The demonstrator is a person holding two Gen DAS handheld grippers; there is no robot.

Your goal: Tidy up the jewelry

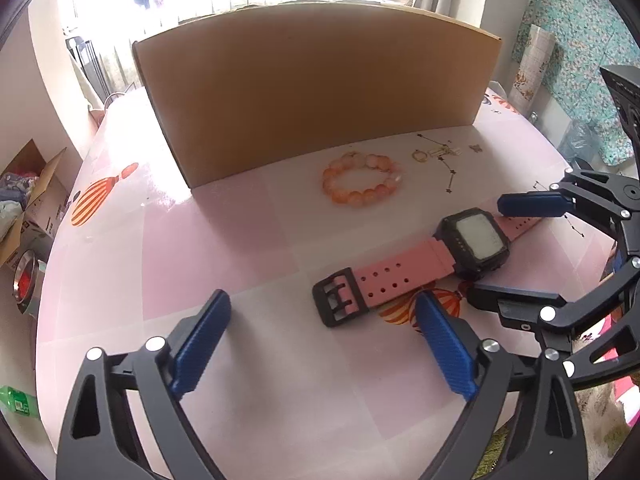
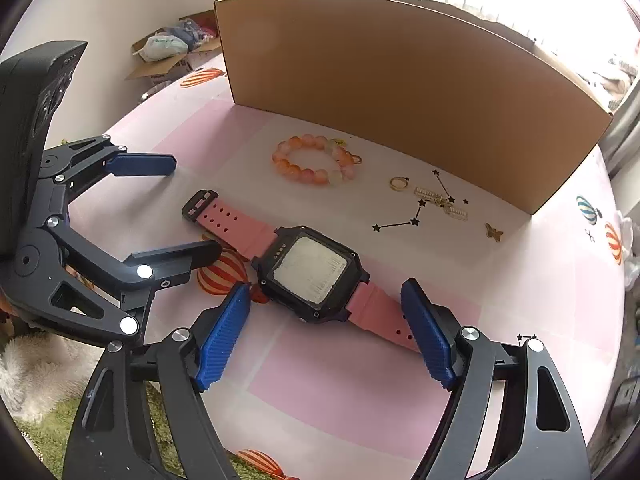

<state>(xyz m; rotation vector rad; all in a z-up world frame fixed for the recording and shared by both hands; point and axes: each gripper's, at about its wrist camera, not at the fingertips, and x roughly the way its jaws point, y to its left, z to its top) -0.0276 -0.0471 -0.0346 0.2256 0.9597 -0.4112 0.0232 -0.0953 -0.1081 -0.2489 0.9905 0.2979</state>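
A watch (image 1: 472, 242) (image 2: 310, 270) with a black square case and pink strap lies flat on the pink table. An orange bead bracelet (image 1: 362, 179) (image 2: 314, 160) lies behind it, near a gold ring (image 1: 419, 155) (image 2: 398, 183), a pale hair clip (image 2: 440, 200) and a small gold butterfly (image 2: 494, 232). My left gripper (image 1: 322, 308) is open and empty, just left of the watch buckle (image 1: 340, 300). My right gripper (image 2: 326, 300) is open, its fingers on either side of the watch case and lower strap, not closed on it.
A tall open cardboard box (image 1: 320, 88) (image 2: 400, 92) stands behind the jewelry. The tablecloth has balloon (image 2: 220, 274) and star prints. A box of clutter (image 1: 28, 208) sits on the floor at the left. A green rug (image 2: 60, 432) lies below the table edge.
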